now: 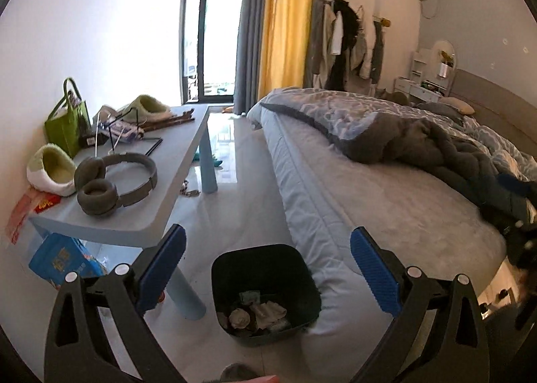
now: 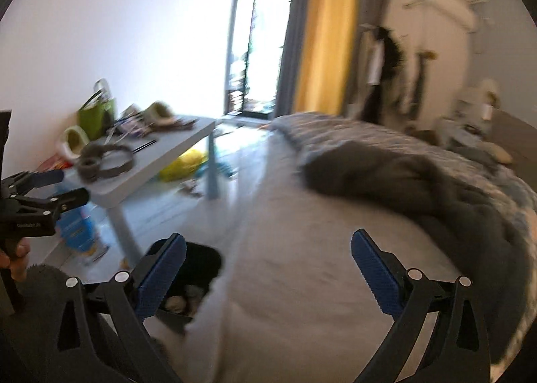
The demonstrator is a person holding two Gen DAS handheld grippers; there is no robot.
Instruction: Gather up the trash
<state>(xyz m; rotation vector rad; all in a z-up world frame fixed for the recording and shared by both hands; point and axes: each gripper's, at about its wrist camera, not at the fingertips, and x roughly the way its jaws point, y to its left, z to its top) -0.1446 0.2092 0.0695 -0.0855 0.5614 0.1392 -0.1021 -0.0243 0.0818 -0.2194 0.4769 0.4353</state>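
down by the bed, the bin point(image 1: 265, 289) already holds crumpled scraps, left gripper point(image 1: 267, 269) and right gripper point(image 2: 268, 270) both gaping empty (red wrappers point(image 1: 40, 206) on the table point(image 1: 174, 154) look next).

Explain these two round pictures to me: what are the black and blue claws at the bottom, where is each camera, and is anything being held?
The claws are hand-held two-finger grippers, one in each of a person's hands, each with a fisheye camera looking forward along its fingers. One picture comes from the left gripper, the other, blurred one from the right gripper. The right view also catches the left gripper at its left edge. Both stand open with nothing between the blue pads. Below, beside the bed, stands a dark trash bin with crumpled paper already inside. The light blue table carries grey headphones, two green-lined slippers, a green tote bag and some small clutter.
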